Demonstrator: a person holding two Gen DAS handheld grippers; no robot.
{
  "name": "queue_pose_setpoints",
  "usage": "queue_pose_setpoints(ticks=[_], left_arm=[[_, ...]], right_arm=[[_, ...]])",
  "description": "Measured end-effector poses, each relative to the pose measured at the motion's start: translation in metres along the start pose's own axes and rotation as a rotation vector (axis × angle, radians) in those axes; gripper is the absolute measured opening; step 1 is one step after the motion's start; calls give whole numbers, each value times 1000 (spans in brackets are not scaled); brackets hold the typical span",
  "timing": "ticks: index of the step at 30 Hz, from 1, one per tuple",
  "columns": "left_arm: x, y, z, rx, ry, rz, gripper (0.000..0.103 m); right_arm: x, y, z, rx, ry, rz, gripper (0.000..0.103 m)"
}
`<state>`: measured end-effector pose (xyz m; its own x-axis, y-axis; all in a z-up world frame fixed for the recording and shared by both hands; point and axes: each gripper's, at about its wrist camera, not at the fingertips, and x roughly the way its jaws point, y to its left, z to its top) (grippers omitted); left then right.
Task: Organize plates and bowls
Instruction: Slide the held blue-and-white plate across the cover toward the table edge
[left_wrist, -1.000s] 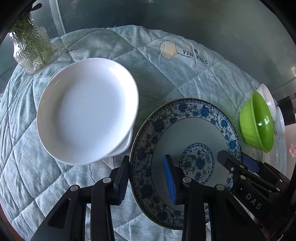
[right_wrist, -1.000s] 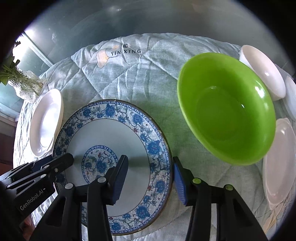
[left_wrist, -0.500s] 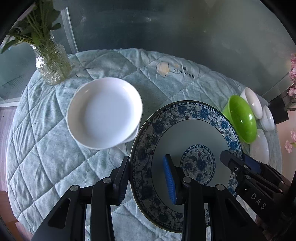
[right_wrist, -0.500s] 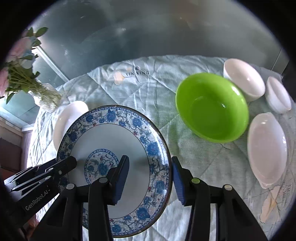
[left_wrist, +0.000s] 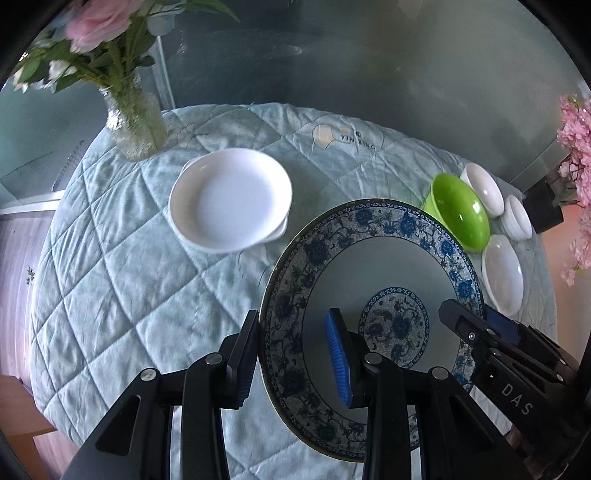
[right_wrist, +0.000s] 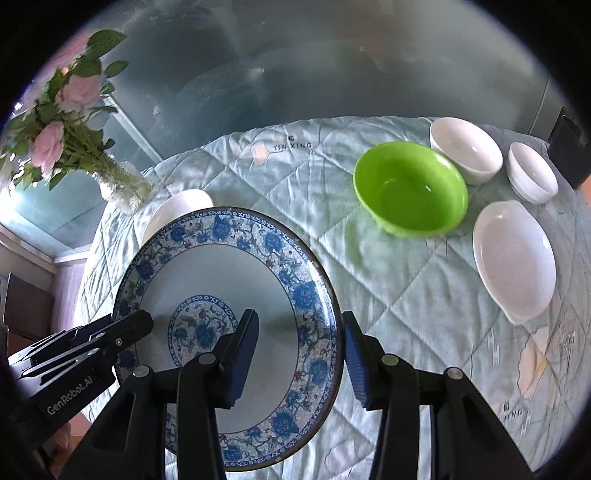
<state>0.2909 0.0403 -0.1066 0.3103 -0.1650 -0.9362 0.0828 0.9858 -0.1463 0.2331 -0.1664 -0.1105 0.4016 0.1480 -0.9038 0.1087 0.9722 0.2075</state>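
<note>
While held aloft: blue-patterned plate (left_wrist: 373, 258)
Left gripper (left_wrist: 295, 358): clamping plate's left rim
Right gripper (right_wrist: 299, 354): clamping plate's right rim

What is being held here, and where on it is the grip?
The blue-patterned plate, gripped on opposite sides of its rim by the left gripper and right gripper.

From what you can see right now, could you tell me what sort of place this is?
Probably a home dining spot: a round table under a quilted cloth, tableware such as a blue-and-white plate and green bowl, and a glass vase of pink roses.
</note>
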Motion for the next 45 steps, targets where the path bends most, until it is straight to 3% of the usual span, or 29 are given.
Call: queue_pose_setpoints(ticks=[10,22,33,45], left_arm=[[-10,19,-58,-31,32,1,32],[17,21,-111,-13,112,7,32],[55,25,-134,-16,165,-4,32],[72,24,-134,-25,172,4,32]], right_arm=[[-12,12,-51,1,18,23,45],[2,1,-107,65,69,21,45],[27,-9,-132,93,85,14,45],[42,-14,-142,95,43,28,45]])
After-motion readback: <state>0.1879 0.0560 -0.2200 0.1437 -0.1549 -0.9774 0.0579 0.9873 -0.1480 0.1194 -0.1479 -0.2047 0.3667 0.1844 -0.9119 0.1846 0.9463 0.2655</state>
